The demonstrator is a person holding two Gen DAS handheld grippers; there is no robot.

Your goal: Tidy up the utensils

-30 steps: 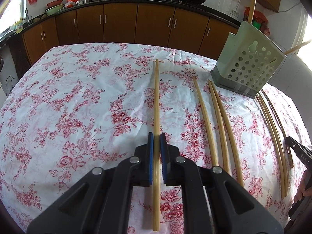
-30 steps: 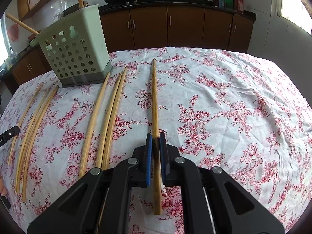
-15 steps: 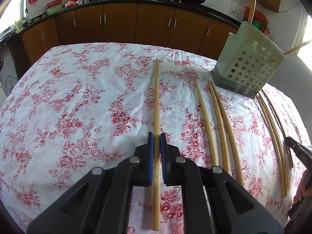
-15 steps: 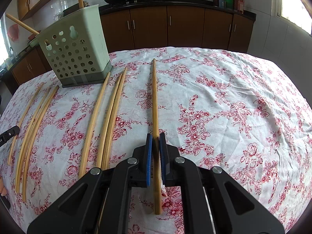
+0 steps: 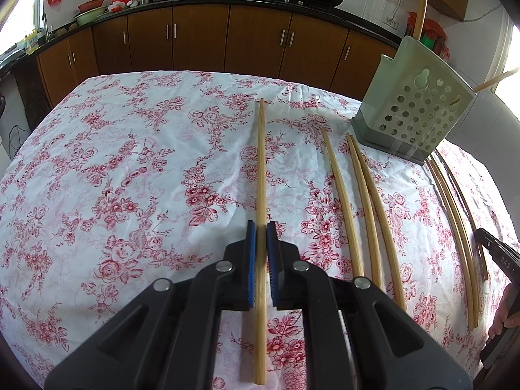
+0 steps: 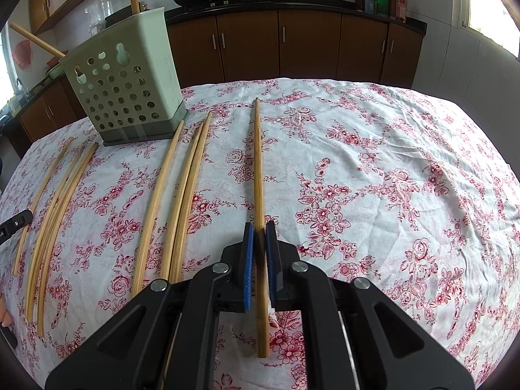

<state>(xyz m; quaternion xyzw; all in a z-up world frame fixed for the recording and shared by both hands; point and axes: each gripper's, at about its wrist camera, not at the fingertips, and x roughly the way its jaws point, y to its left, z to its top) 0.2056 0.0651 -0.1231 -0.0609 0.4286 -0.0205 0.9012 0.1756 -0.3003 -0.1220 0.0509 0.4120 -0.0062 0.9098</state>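
In the left wrist view my left gripper [image 5: 261, 229] is shut on a long bamboo chopstick [image 5: 261, 162] that runs straight ahead between the blue pads. In the right wrist view my right gripper [image 6: 260, 229] is likewise shut on a bamboo chopstick [image 6: 257, 162] pointing forward over the floral tablecloth [image 6: 373, 169]. A pale green perforated utensil holder [image 5: 412, 110] [image 6: 126, 91] stands at the far side with two sticks poking out of its top. Three loose chopsticks [image 5: 357, 211] [image 6: 182, 195] lie beside each held one.
Several more chopsticks [image 5: 455, 214] [image 6: 55, 201] lie in a bundle near the holder. The other gripper's tip [image 5: 497, 253] [image 6: 14, 224] and a hand [image 5: 507, 308] show at the frame edge. Brown kitchen cabinets [image 5: 227, 42] stand behind the table.
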